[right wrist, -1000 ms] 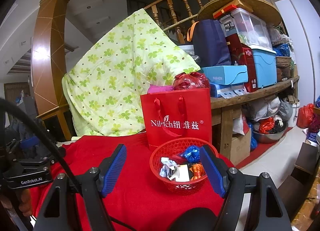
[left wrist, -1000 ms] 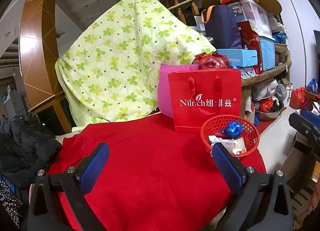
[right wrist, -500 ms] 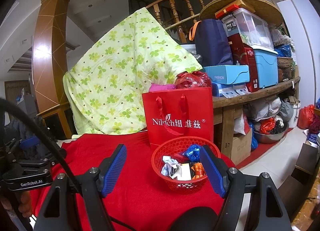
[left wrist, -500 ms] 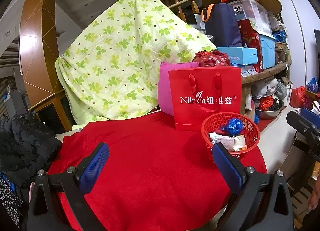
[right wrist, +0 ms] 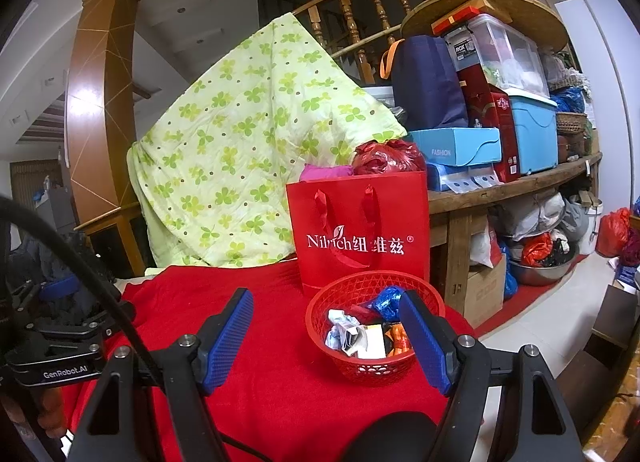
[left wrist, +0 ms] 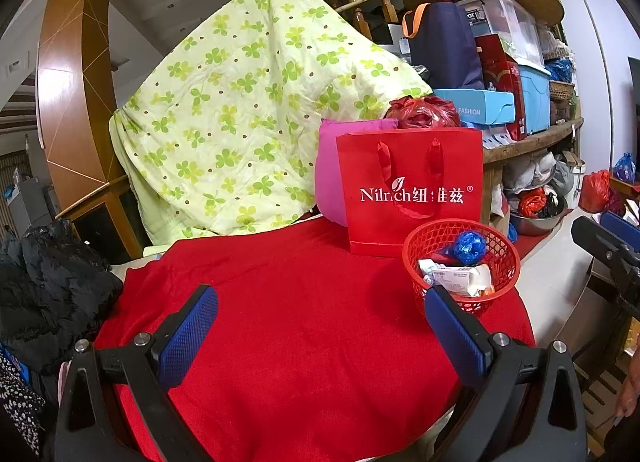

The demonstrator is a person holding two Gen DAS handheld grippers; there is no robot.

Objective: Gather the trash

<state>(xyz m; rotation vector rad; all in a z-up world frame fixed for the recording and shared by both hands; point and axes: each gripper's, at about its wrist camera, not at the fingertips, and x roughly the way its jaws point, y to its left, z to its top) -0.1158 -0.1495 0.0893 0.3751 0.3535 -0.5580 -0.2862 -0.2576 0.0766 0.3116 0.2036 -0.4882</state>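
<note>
Trash lies gathered in one red mesh basket (right wrist: 374, 332) at the right edge of the red cloth (left wrist: 304, 322) that covers the table. Inside it show one blue crumpled wrapper (right wrist: 386, 299), one orange wrapper (right wrist: 398, 336), one white packet (left wrist: 460, 277) with print too small to read, and some crumpled white paper (right wrist: 342, 332). One red paper bag (left wrist: 412, 190) stands upright just behind the basket; its white lettering reads "Nilrich", followed by Chinese characters. One pink cushion (left wrist: 330, 178) leans behind the bag. Behind that, on the wooden shelf (right wrist: 516, 186), one light blue box (right wrist: 456, 147) says "FASHION" and one clear bin (right wrist: 496, 48) carries a label reading "ROX".

Two grippers are in view. Left gripper (left wrist: 320, 326) hangs over the bare cloth, jaws spread, gripping nothing. Right gripper (right wrist: 328, 336) hangs with jaws spread, its right finger in front of the basket's rim, pinching nothing. A plate on the left gripper's body reads "GenRobot.AI".
</note>
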